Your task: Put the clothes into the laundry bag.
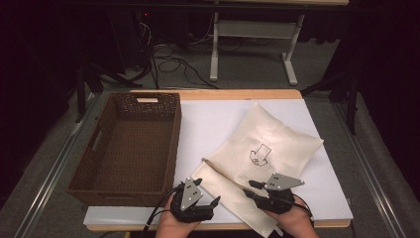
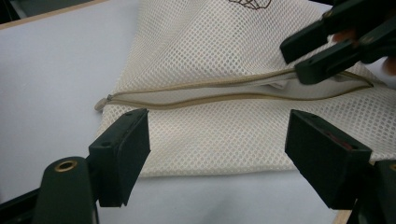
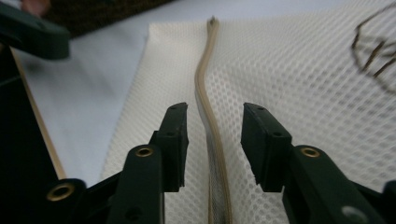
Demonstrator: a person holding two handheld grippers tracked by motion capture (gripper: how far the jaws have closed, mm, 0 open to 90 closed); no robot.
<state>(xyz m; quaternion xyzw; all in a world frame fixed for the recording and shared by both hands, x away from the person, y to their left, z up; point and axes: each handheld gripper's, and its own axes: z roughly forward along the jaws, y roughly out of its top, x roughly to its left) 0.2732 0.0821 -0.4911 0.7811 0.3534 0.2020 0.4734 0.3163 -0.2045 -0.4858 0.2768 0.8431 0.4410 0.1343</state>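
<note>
A cream mesh bag (image 1: pixel 277 139) with a small printed drawing lies on the white table top, its tan zipper (image 1: pixel 224 174) running along the near flap. My right gripper (image 1: pixel 249 188) sits low over that zipper (image 3: pixel 205 79). Its jaws stand a little apart on either side of the zipper band without pressing it (image 3: pixel 215 135). My left gripper (image 1: pixel 213 204) hovers open at the bag's near edge (image 2: pixel 217 144), nothing between its wide jaws. In the left gripper view the zipper (image 2: pixel 205 91) gapes slightly, and the right gripper (image 2: pixel 294 60) reaches its far end.
A dark brown wicker basket (image 1: pixel 172 144) with nothing in it stands at the left of the white sheet (image 1: pixel 213 119). The table's wooden front edge (image 1: pixel 124 228) runs just under my hands. Beyond the table are cables and another desk's legs (image 1: pixel 214 49).
</note>
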